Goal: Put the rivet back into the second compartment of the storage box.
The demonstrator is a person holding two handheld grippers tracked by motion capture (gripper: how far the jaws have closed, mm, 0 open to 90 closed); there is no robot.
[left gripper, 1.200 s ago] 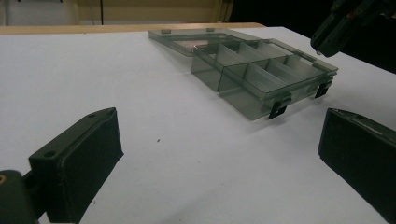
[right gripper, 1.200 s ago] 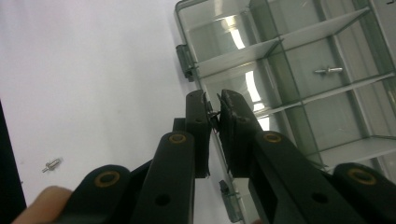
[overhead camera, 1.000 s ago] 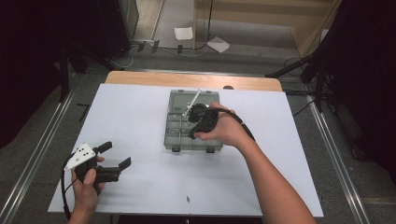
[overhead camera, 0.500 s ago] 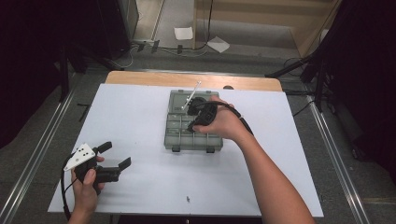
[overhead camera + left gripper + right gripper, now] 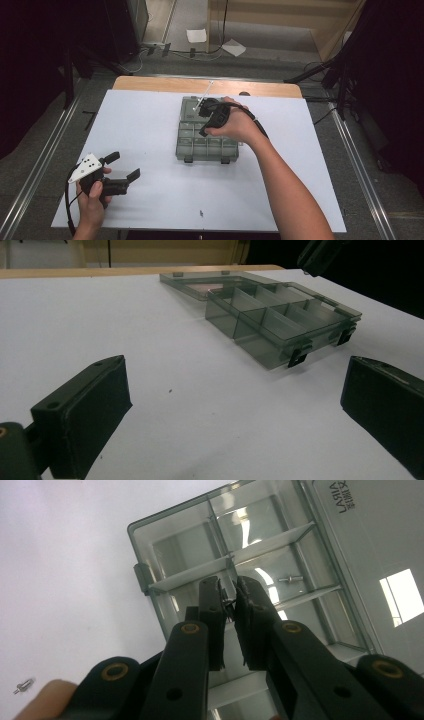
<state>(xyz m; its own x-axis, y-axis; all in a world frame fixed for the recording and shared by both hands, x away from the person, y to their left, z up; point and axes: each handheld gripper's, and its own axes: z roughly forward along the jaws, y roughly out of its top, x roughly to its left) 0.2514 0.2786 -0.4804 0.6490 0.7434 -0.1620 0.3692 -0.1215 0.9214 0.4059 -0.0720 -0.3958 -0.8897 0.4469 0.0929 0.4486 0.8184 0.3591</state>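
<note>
The right gripper, jaws nearly together on a small dark screw, is hovering over the translucent grey compartment box near the table's far edge, while the left gripper is resting open near the front-left corner.

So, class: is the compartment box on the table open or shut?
Open: the compartment box shows uncovered dividers, and its lid lies flat behind.

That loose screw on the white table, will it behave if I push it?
The screw looks tiny and round-shafted, so it would probably roll or skid on the smooth table. It likely weighs almost nothing, so a light nudge may flick it away.
</note>
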